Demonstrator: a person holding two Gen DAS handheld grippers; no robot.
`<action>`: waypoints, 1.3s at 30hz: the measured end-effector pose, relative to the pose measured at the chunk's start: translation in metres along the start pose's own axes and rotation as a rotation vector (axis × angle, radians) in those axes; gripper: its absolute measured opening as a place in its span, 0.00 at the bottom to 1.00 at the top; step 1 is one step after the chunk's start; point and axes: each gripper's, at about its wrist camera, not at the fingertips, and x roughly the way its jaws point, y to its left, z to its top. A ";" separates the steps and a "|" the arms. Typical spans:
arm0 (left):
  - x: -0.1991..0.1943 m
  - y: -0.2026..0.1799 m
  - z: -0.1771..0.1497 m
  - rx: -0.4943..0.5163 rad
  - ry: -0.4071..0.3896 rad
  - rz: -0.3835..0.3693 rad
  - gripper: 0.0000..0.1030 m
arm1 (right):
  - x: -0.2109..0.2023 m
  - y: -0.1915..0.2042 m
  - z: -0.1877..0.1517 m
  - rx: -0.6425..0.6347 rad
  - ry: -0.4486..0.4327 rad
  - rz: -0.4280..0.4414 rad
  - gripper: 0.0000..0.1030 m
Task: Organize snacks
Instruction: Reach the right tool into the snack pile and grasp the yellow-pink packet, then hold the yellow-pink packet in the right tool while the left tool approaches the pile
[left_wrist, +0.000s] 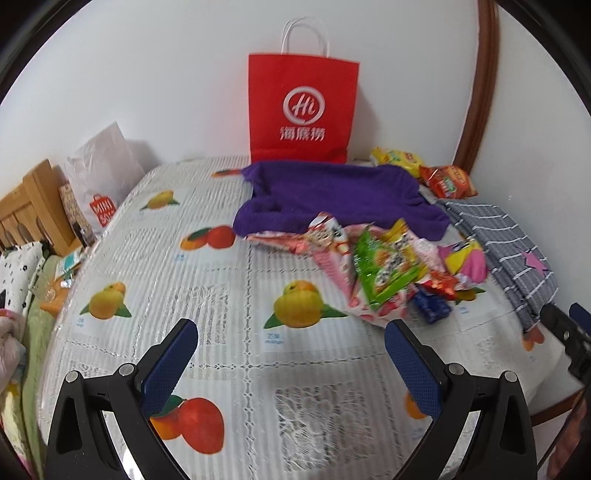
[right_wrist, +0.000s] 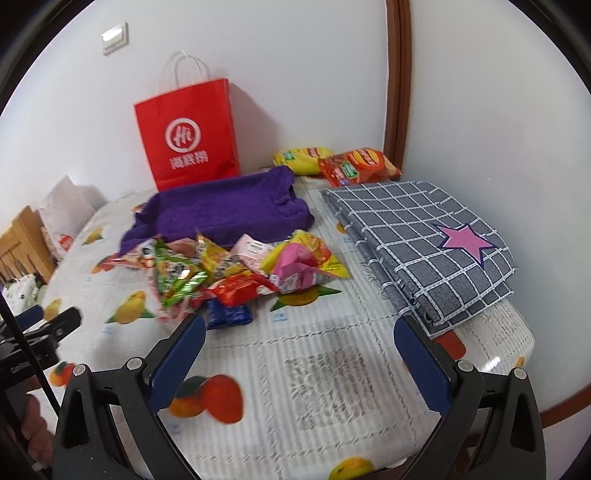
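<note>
The left gripper (left_wrist: 291, 341) has its fingers (left_wrist: 168, 369) spread wide, with nothing between them, above the fruit-print tablecloth (left_wrist: 221, 266). The right gripper (right_wrist: 299, 338) is also wide apart and holds nothing. Just beyond both lies the pile of snack packets (right_wrist: 243, 269), loose on the cloth. Behind it is a purple towel (right_wrist: 229, 206), then a red paper bag (right_wrist: 188, 136) at the wall.

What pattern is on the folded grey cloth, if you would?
White grid lines with a pink star, on the folded grey cloth; clearest in the right wrist view.
</note>
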 end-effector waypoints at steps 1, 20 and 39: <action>0.005 0.003 -0.001 -0.004 0.007 -0.002 0.99 | 0.007 -0.001 0.002 0.004 0.001 -0.014 0.93; 0.090 0.035 -0.016 -0.061 0.142 0.063 0.99 | 0.112 0.001 0.054 0.015 0.083 -0.003 0.93; 0.102 0.036 -0.017 -0.045 0.145 0.089 1.00 | 0.153 0.009 0.037 -0.057 0.146 0.023 0.63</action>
